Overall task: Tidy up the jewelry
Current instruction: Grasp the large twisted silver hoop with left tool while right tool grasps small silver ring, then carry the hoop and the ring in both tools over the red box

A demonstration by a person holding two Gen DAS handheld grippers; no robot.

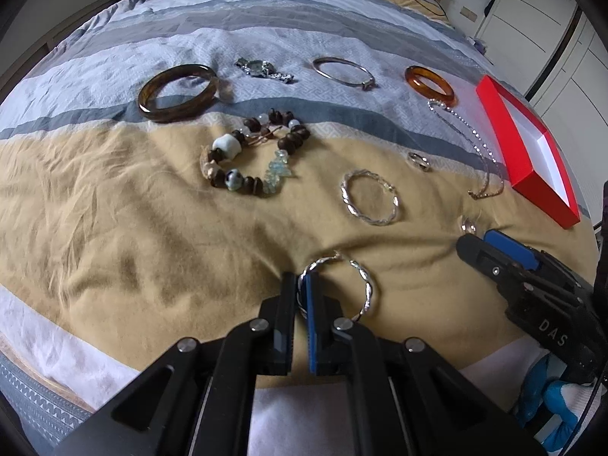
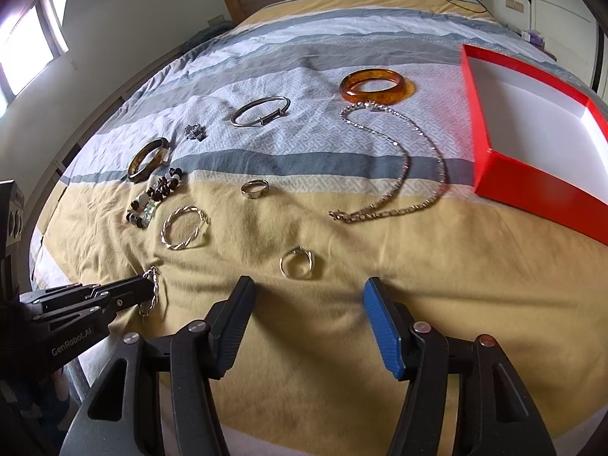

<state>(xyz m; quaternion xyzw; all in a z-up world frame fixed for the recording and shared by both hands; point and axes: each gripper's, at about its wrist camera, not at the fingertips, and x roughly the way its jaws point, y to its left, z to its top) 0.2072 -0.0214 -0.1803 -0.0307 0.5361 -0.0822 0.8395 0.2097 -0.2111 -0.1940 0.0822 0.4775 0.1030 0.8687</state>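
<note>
Your left gripper (image 1: pixel 302 285) pinches the near twisted silver bangle (image 1: pixel 364 288) on the bedspread (image 1: pixel 114 228); lift it straight; your right gripper (image 2: pixel 307 296), fingers spread, hangs before the small ring (image 2: pixel 296 262); centre it, then carry both to the red box (image 2: pixel 532 174).

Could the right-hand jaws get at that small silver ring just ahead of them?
Probably yes. The right gripper is open, and the small silver ring lies on bare tan bedspread just beyond its tips, with nothing between.
</note>
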